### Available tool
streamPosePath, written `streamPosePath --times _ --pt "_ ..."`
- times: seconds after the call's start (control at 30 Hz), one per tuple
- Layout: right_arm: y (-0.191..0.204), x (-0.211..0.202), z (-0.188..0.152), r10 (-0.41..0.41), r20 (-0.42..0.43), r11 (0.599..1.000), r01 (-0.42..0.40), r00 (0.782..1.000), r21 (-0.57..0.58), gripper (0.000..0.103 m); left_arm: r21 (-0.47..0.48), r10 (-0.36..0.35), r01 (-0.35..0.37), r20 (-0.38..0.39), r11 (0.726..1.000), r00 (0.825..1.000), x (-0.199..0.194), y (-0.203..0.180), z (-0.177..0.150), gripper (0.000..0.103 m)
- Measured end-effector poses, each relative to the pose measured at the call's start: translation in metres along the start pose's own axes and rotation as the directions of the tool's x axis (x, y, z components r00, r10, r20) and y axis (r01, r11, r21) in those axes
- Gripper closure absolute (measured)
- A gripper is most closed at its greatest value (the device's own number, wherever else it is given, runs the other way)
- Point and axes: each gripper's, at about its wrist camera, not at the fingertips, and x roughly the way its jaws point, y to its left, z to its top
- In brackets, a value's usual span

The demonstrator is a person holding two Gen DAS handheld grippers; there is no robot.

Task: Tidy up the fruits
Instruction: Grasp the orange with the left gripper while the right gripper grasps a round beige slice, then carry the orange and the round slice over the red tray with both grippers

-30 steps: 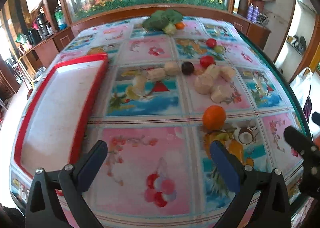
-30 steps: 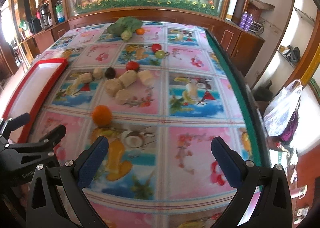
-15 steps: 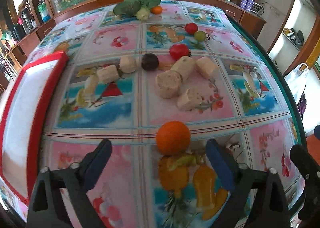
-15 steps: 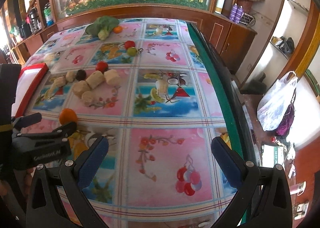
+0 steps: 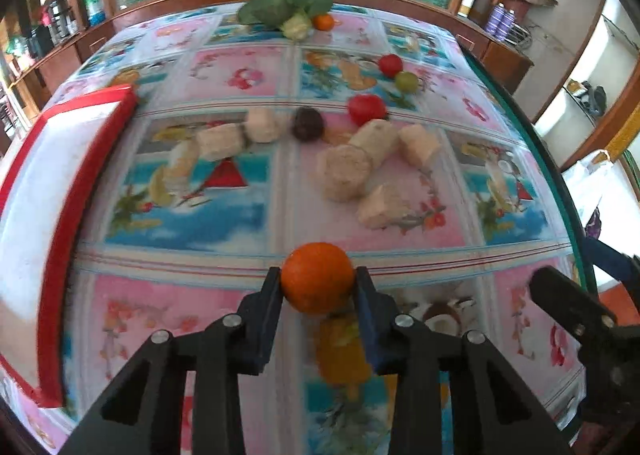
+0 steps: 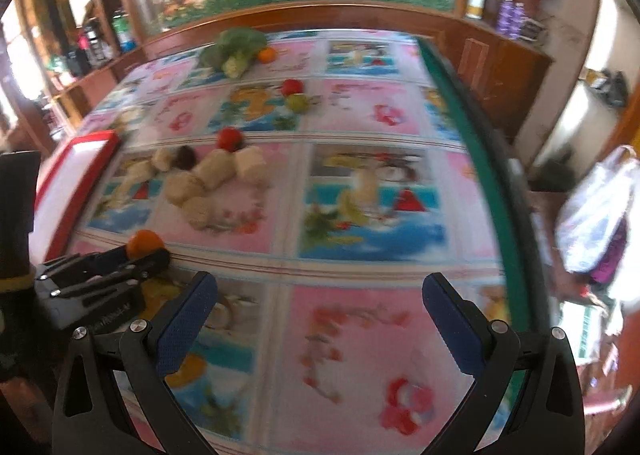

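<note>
Two grippers are over the table with the printed fruit cloth [image 5: 248, 223]. The left gripper [image 5: 318, 287] has its fingers pressed on both sides of an orange [image 5: 317, 277], near the front part of the table. The right gripper [image 6: 320, 307] has its blue pads wide apart, with nothing between them. The red-rimmed white tray [image 5: 48, 183] lies at the left side. Behind the orange lie pale cut pieces [image 5: 344, 171], a dark round fruit [image 5: 307, 123] and a red tomato [image 5: 366, 108].
</note>
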Motion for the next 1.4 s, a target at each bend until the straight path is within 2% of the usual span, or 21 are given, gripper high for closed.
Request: streamPosePath --times 0.2,0.27,0.37,0.5,0.53,0.6,0.67,0.7,0.73,0.97,1.07,1.4 --pt "0.043 0.029 0.013 0.100 -0.011 0.989 -0.101 0.995 -0.112 0.000 -0.046 0.017 -0.017 -0.003 0.999 1.000 -0.010 0.032 -0.007 0.065" --pt "0.056 0.042 0.017 0.110 -0.023 0.984 -0.112 0.994 -0.140 0.003 -0.061 0.020 -0.020 -0.003 0.998 1.000 -0.011 0.042 -0.010 0.065" --pt "0.073 0.062 0.023 0.096 -0.054 0.979 -0.104 0.994 -0.178 0.016 -0.079 0.016 -0.016 -0.003 0.997 1.000 -0.013 0.050 -0.011 0.065" --pt "0.081 0.078 0.026 0.118 -0.090 0.975 -0.132 0.989 -0.180 0.032 -0.090 0.005 -0.006 -0.009 0.996 1.000 -0.011 0.058 -0.012 0.065" --pt "0.081 0.080 0.027 0.119 -0.096 0.975 -0.135 0.988 -0.177 0.039 -0.091 -0.002 0.001 -0.011 0.996 1.000 -0.010 0.059 -0.012 0.065" --pt "0.082 0.081 0.028 0.105 -0.083 0.976 -0.119 0.991 -0.183 0.046 -0.089 -0.011 0.010 -0.015 0.996 1.000 -0.009 0.061 -0.013 0.065" --pt "0.085 0.082 0.029 0.084 -0.079 0.976 -0.098 0.993 -0.193 0.061 -0.088 -0.020 0.018 -0.017 0.996 1.000 -0.008 0.062 -0.013 0.065" --pt "0.086 0.081 0.029 0.077 -0.074 0.975 -0.090 0.994 -0.203 0.074 -0.087 -0.025 0.023 -0.017 0.996 1.000 -0.008 0.062 -0.013 0.065" --pt "0.087 0.081 0.029 0.066 -0.073 0.974 -0.081 0.995 -0.211 0.078 -0.084 -0.029 0.027 -0.018 0.996 0.999 -0.008 0.062 -0.013 0.065" --pt "0.085 0.064 0.021 0.056 -0.047 0.980 -0.064 0.997 -0.189 0.078 -0.065 -0.073 0.071 -0.025 0.995 0.997 -0.010 0.067 -0.015 0.065" --pt "0.084 0.049 0.011 0.060 -0.030 0.977 -0.065 0.998 -0.201 0.078 -0.045 -0.080 0.079 -0.028 0.996 0.996 -0.013 0.066 -0.018 0.065" --pt "0.086 0.016 -0.022 0.063 -0.026 0.989 -0.066 0.998 -0.135 0.078 0.006 -0.113 0.113 -0.028 0.994 0.993 -0.026 0.065 -0.029 0.065"
